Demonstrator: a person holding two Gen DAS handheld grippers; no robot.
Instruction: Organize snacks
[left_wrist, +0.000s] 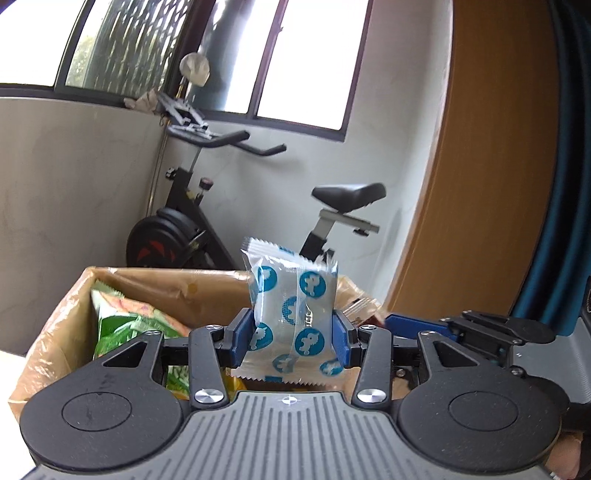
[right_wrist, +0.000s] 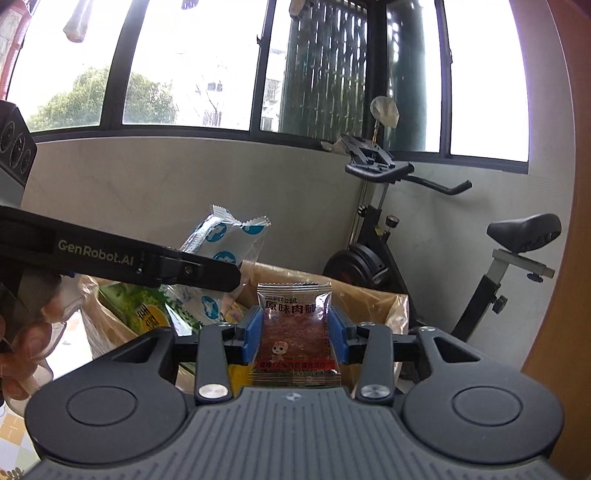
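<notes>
Both tools clamp snack packets (left_wrist: 293, 314) above the box (left_wrist: 55, 325).

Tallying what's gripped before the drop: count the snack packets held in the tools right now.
2. A blue-dotted white packet is clamped in the left tool; a brown jerky packet is clamped in the right tool. More snacks lie in the cardboard box, partly hidden.

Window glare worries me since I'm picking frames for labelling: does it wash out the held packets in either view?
Left wrist view: panes blown white, yet the blue-dotted packet in the left gripper reads clearly. Right wrist view: same blown panes, the jerky packet in the right gripper stays legible; straight edges bow toward the borders.
</notes>
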